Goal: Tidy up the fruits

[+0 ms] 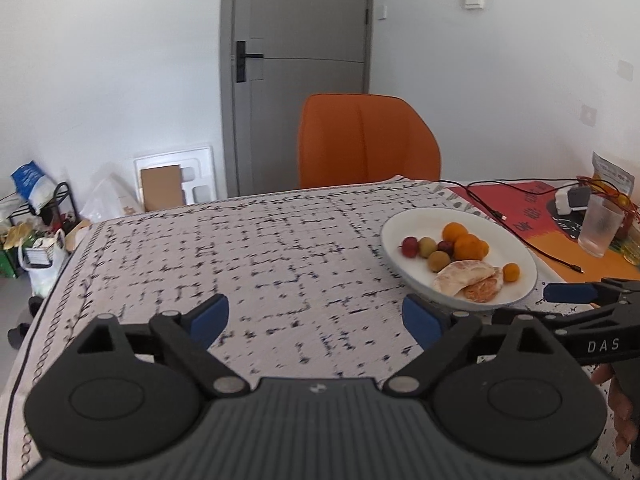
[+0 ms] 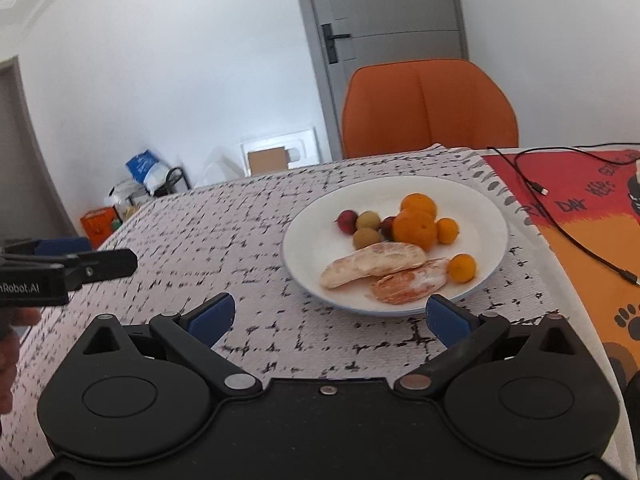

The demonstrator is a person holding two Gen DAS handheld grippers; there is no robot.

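**Fruit on the plate, both grippers empty**

Left wrist: the left gripper (image 1: 316, 318) is spread wide over the patterned tablecloth (image 1: 240, 260); "DAS" shows on the right gripper (image 1: 572, 293).

Right wrist: the right gripper's blue-padded jaws gape, empty, before the round white plate (image 2: 484, 216) of fruits (image 2: 414, 230); "Robot.AI" is readable at left.

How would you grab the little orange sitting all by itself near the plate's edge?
Pinch the small orange across its round middle, coming down from above on the plate's near right side. It sits slightly apart from the peeled pomelo segment, so one finger can probably slip between them.
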